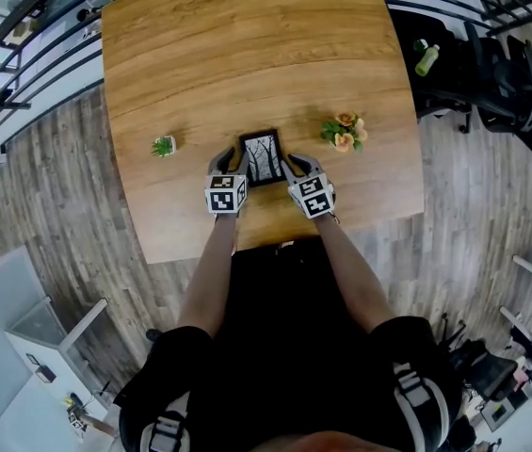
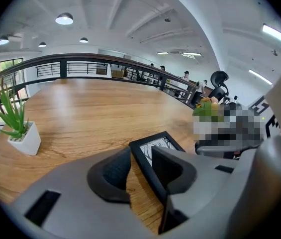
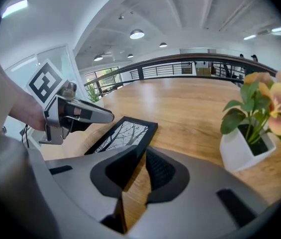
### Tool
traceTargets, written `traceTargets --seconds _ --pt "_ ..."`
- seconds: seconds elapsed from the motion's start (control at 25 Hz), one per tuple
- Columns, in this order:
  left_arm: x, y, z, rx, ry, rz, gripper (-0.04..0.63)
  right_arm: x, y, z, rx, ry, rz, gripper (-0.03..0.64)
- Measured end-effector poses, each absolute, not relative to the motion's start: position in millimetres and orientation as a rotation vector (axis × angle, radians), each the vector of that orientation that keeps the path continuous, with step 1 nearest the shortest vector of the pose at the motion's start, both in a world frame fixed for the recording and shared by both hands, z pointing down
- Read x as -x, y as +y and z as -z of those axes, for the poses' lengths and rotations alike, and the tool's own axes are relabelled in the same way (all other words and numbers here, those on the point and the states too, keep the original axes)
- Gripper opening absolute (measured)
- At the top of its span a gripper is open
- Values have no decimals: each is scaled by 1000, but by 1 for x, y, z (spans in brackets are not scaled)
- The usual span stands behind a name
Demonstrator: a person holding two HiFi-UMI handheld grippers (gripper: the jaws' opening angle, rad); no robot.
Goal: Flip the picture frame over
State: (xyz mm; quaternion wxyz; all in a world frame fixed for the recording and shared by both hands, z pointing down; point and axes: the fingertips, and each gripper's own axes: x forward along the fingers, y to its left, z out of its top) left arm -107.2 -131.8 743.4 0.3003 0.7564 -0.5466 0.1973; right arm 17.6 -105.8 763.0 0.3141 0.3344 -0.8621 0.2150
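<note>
You have a broad wooden table (image 1: 247, 55) before you, with a light grain that runs across it. On your left stands a small green plant (image 1: 163, 146) with spiky leaves in a white square pot. On your right stands a pot of orange flowers (image 1: 345, 132), also white, well apart from the first one. A dark railing (image 2: 105, 66) runs behind the far edge of the table. The floor (image 1: 49, 215) is of grey planks. At the far right are black office chairs (image 1: 510, 83), and near them a green bottle (image 1: 427, 59). Round lamps (image 2: 64, 18) shine on the white ceiling.
</note>
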Motion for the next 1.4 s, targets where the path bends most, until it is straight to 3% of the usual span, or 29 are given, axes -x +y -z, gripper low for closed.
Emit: traceTargets --seconds 0.08,0.12,0.68,1.4 --pt "110 -129 -735 -2017 -1464 -509 133 -24 -106 -759 -890 -2291 -580 9" --pt "112 -126 -732 -2021 -1467 -502 133 -26 -106 -755 -891 -2301 -590 6" --pt "128 -86 -702 -2066 -1497 -461 40 -45 -89 -722 -922 -2326 -507 6" --pt "165 -59 -670 -2106 -1590 -461 26 -47 -80 -694 -949 -2337 -358 7"
